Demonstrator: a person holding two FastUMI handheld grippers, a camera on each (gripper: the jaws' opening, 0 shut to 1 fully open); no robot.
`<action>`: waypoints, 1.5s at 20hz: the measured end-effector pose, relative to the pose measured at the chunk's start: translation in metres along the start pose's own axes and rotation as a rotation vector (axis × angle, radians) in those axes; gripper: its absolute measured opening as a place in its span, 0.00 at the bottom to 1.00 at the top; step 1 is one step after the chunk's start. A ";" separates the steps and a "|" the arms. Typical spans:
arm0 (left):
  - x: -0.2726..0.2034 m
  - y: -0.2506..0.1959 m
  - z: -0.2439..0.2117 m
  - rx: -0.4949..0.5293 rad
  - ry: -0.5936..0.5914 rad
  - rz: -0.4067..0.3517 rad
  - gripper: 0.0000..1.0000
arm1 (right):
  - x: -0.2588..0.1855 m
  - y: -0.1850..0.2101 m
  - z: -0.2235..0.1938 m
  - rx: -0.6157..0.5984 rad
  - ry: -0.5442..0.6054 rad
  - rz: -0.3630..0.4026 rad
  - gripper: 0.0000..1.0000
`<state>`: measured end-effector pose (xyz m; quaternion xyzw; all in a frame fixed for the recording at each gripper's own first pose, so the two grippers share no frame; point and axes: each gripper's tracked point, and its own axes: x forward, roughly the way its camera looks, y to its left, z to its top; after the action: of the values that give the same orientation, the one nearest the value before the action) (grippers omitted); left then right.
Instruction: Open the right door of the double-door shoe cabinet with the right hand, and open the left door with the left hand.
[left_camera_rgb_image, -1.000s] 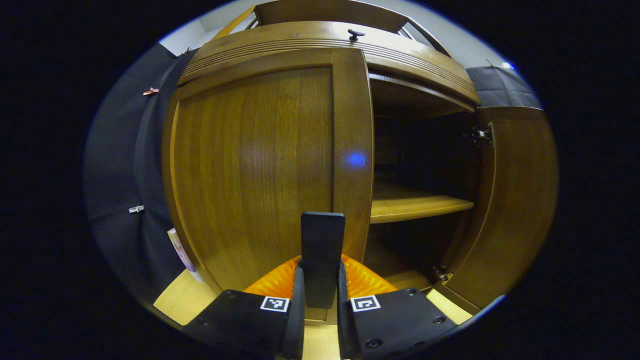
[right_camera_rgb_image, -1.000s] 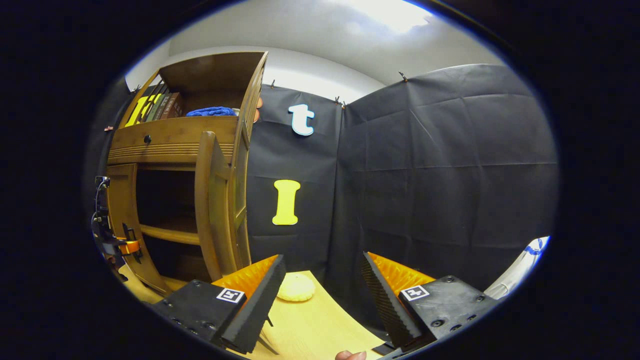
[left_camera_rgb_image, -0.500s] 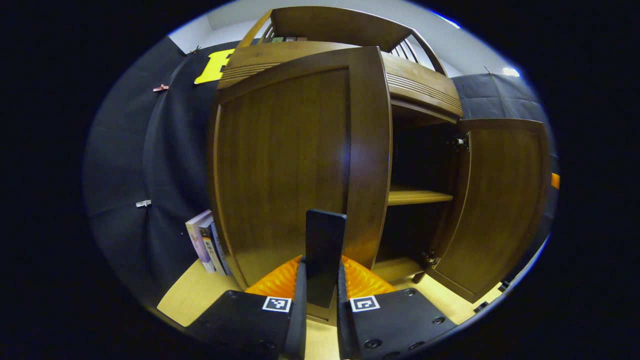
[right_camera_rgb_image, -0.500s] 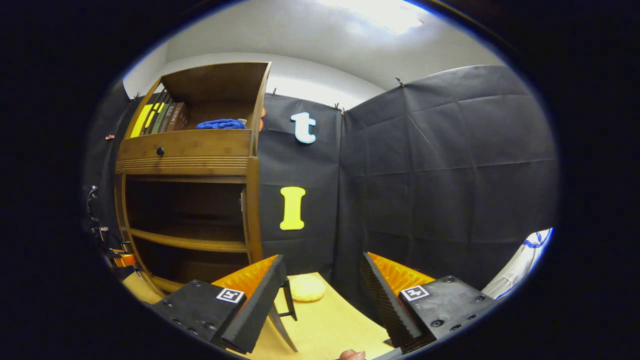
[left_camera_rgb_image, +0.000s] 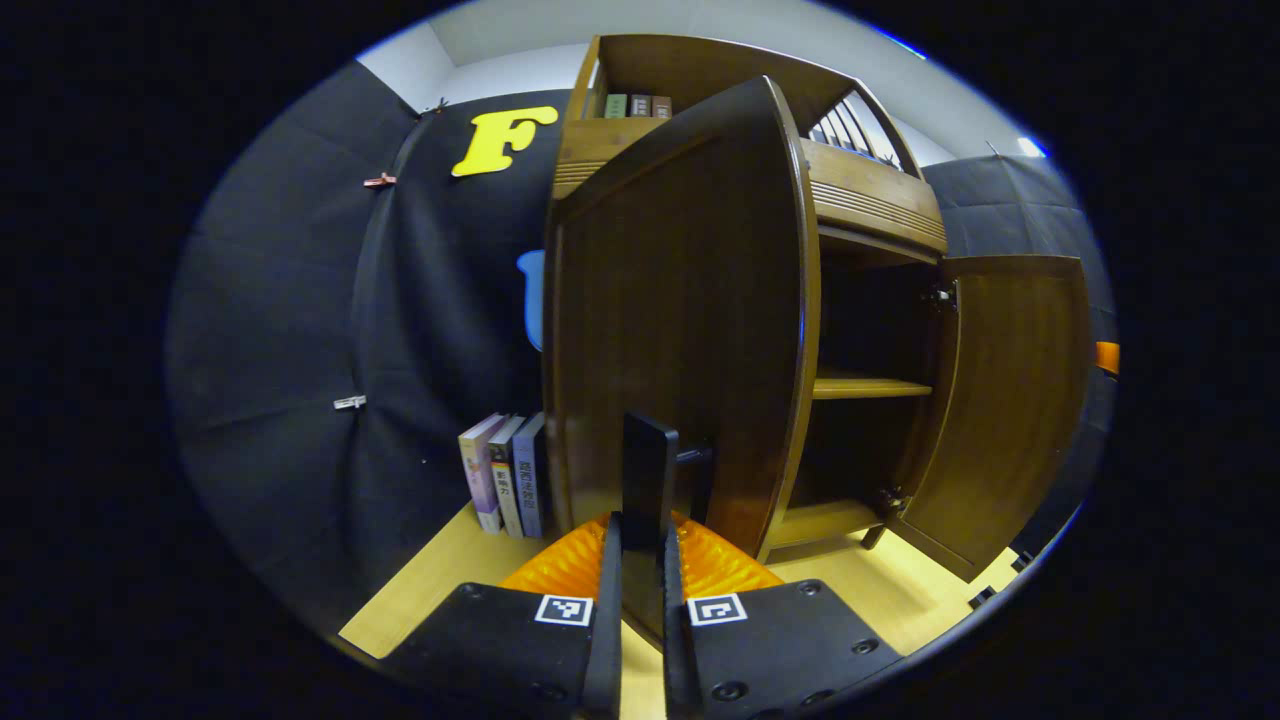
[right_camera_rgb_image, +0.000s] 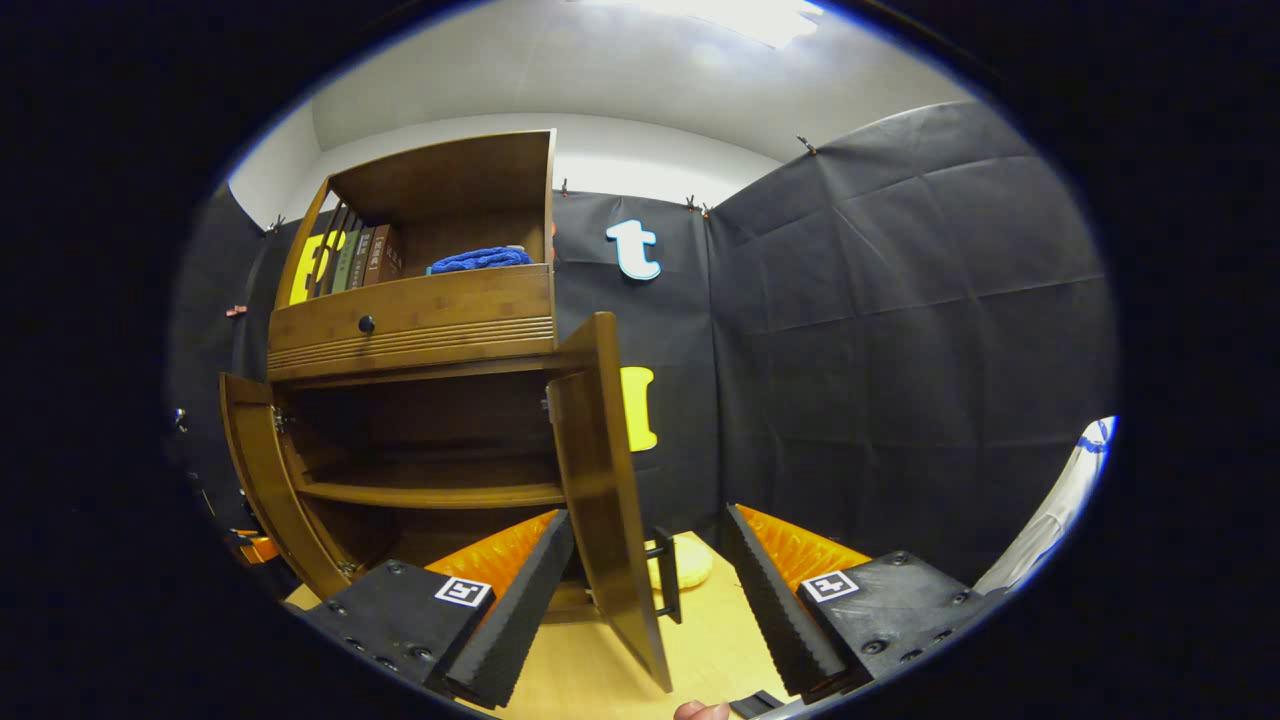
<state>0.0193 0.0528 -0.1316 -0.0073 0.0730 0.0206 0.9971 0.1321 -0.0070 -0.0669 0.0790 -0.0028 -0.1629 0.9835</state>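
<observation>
My left gripper (left_camera_rgb_image: 640, 560) fingers clamped on left door (left_camera_rgb_image: 680, 330) handle (left_camera_rgb_image: 650, 480); rigid hinged wood, light swing. My right gripper (right_camera_rgb_image: 648, 590) fingers apart, right door (right_camera_rgb_image: 605, 480) between them, unheld.

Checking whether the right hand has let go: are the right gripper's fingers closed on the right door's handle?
No, the right gripper stands wide open, with the handle untouched between its fingers.

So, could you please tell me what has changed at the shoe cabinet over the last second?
The left gripper, clamped on the left door's handle, has swung the left door wide open, baring books beside the cabinet. The right door stays open; the right gripper stays open, holding nothing.
</observation>
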 end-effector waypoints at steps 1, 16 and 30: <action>-0.003 0.007 0.001 -0.006 -0.003 0.013 0.17 | 0.000 0.007 -0.001 0.003 0.003 0.015 1.00; -0.027 0.090 0.008 -0.027 -0.053 0.101 0.05 | -0.008 0.051 -0.009 -0.073 0.024 0.133 0.97; -0.081 0.098 0.043 -0.069 -0.156 0.128 0.27 | -0.013 0.085 -0.007 -0.090 0.021 0.212 0.97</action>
<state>-0.0585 0.1480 -0.0786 -0.0351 -0.0051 0.0873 0.9956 0.1466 0.0773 -0.0599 0.0355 0.0065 -0.0572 0.9977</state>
